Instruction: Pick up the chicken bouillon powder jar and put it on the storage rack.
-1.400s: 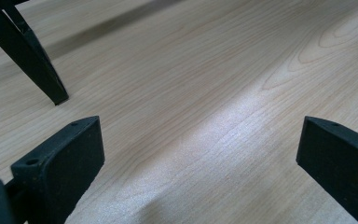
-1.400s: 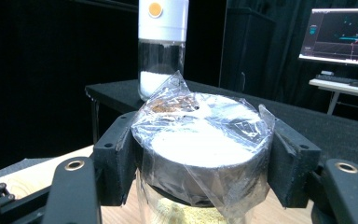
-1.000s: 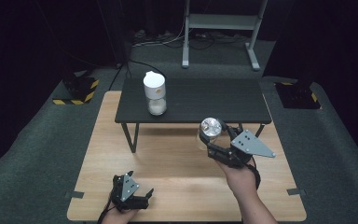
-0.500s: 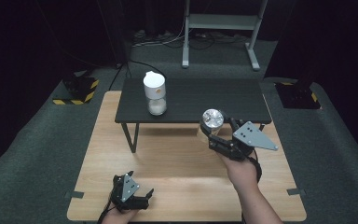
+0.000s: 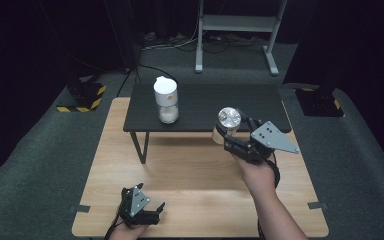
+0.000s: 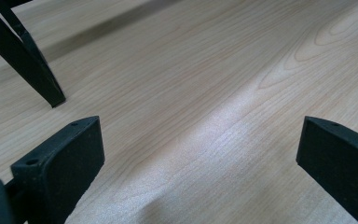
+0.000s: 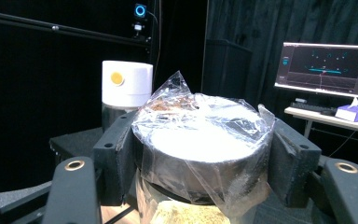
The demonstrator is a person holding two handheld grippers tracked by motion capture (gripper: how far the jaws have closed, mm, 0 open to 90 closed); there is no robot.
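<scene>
The jar (image 5: 227, 125) is clamped at its foil-wrapped lid by the right gripper (image 5: 230, 134), held above the wooden table (image 5: 195, 165) beside the black shelf (image 5: 205, 107). The left gripper (image 5: 142, 210) is spread wide, empty, low over the table.

L claw (image 5: 152, 209): open, low | R claw (image 5: 228, 131): clamped, raised, forearm extended

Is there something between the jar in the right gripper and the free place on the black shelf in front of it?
Nothing visible. The right gripper holds the wrapped jar at the front edge of the black shelf. The white-lidded jar stands off toward the shelf's left end.
</scene>
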